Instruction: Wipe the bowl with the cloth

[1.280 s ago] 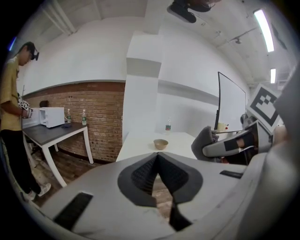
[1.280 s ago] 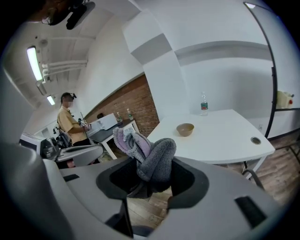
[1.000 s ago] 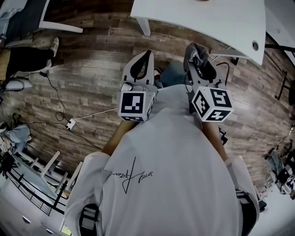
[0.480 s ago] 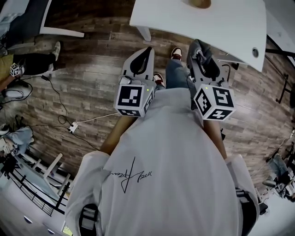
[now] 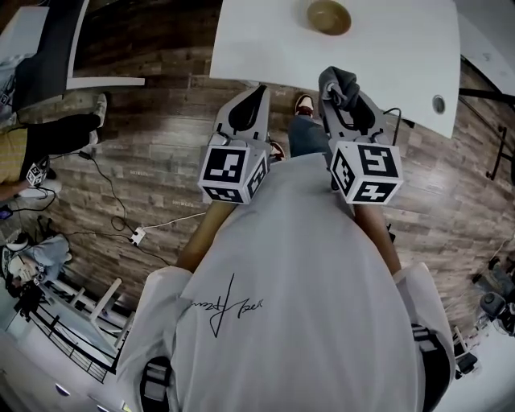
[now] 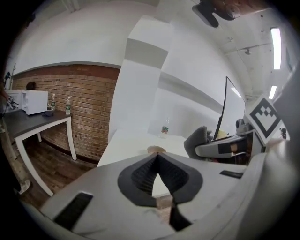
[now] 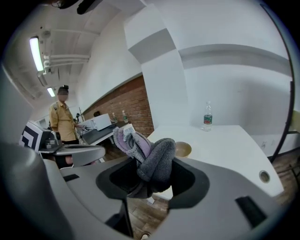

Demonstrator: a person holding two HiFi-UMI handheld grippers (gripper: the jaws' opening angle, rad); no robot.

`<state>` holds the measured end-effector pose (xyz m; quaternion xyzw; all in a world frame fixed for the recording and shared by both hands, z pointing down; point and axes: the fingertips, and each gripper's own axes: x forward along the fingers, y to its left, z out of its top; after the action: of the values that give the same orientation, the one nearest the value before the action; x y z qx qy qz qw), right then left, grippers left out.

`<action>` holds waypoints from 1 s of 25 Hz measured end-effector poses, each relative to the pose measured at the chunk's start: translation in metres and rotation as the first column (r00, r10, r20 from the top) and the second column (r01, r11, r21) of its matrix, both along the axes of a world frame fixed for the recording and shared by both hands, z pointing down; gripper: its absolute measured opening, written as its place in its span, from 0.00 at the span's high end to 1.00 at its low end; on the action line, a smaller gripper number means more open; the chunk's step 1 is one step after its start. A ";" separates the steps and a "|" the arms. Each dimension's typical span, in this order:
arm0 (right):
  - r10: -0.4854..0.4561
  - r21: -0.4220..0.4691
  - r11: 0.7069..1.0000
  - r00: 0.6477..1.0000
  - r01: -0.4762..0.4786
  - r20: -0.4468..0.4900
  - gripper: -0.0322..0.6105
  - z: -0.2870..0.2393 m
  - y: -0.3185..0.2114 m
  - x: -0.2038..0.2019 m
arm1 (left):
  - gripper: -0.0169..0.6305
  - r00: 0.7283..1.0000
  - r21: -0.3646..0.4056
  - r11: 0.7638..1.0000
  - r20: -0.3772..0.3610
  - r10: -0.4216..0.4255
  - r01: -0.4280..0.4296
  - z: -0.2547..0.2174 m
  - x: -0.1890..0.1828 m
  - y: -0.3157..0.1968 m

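A small tan bowl [image 5: 328,16] stands on the white table [image 5: 394,48] ahead of me; it also shows in the left gripper view [image 6: 156,149] and the right gripper view [image 7: 183,149]. My right gripper [image 5: 341,88] is shut on a bunched grey and lilac cloth [image 7: 157,159], which sticks up out of its jaws [image 5: 336,80]. My left gripper [image 5: 256,95] is shut with nothing in it, its pads [image 6: 149,171] pressed together. Both are held side by side over the wood floor, short of the table's near edge.
A water bottle [image 7: 207,116] stands at the table's far side. A cable hole [image 5: 438,103] sits near the table's right corner. A cable and power strip [image 5: 137,236] lie on the floor to the left. Someone in a yellow top [image 7: 61,122] stands by a counter.
The table has slid further into the head view and the bowl now shows whole. Both grippers have come closer to the table's edge, with the cloth still held.
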<state>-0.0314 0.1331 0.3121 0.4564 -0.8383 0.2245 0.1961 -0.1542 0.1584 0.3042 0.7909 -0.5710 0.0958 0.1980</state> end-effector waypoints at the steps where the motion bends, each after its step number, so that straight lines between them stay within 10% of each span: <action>1: 0.006 -0.003 1.000 1.000 -0.006 -0.004 0.68 0.002 -0.009 0.005 | 0.99 1.000 -0.002 1.000 0.004 -0.004 0.004 0.000 0.002 -0.009; 25: -0.138 -0.067 0.988 0.988 0.143 0.063 0.67 0.025 -0.130 0.043 | 0.99 0.997 -0.078 0.996 0.073 -0.037 0.042 0.026 0.047 -0.139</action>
<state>0.0117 0.0034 0.3374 0.3821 -0.8653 0.2531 0.2031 -0.1076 0.0195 0.3298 0.7671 -0.5889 0.1426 0.2108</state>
